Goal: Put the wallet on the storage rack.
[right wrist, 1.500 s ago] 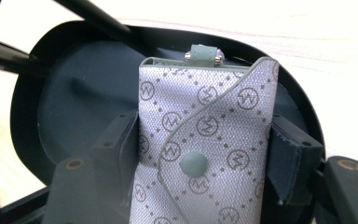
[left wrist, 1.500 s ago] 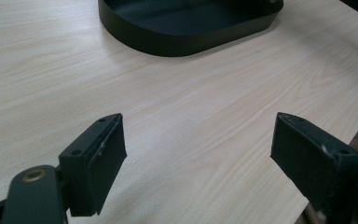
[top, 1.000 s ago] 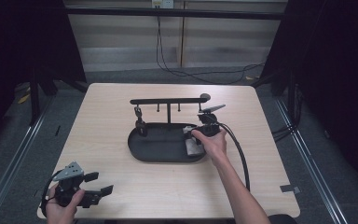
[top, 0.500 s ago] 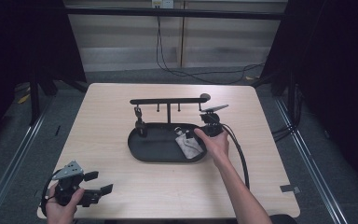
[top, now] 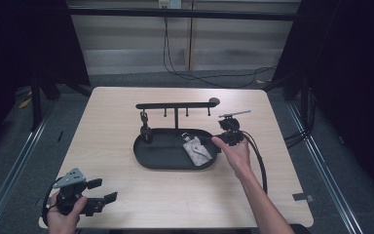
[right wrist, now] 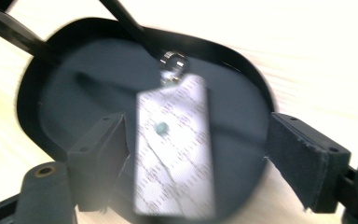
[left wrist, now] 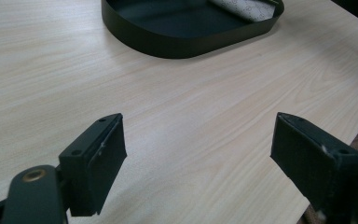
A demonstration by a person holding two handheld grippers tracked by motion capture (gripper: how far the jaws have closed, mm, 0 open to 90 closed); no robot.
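Note:
A grey patterned pouch (top: 196, 148) with a metal ring (right wrist: 172, 63) lies flat in the right half of the black oval tray (top: 175, 165). My right gripper (top: 217, 139) hovers at the tray's right rim, pointing left at the pouch. Its jaws have just been opening and stand wide. In the right gripper view the pouch (right wrist: 175, 154) lies below and between the jaws of the right gripper (right wrist: 198, 154), and neither pad touches it. My left gripper (top: 103, 190) rests open at the table's front left corner. In the left gripper view the left gripper (left wrist: 198, 154) has only bare wood between its jaws.
A black T-shaped rack (top: 175, 106) with small hooks rises from the tray's back edge. A dark item (top: 145, 127) hangs at the rack's left end. The right gripper's cable (top: 260, 161) runs along the forearm. The tray (left wrist: 182, 44) lies ahead of the left gripper.
The right gripper's jaws opened and let go of the pouch, which now lies in the tray. The right hand drew back to the right and rose a little. The left hand stayed put.

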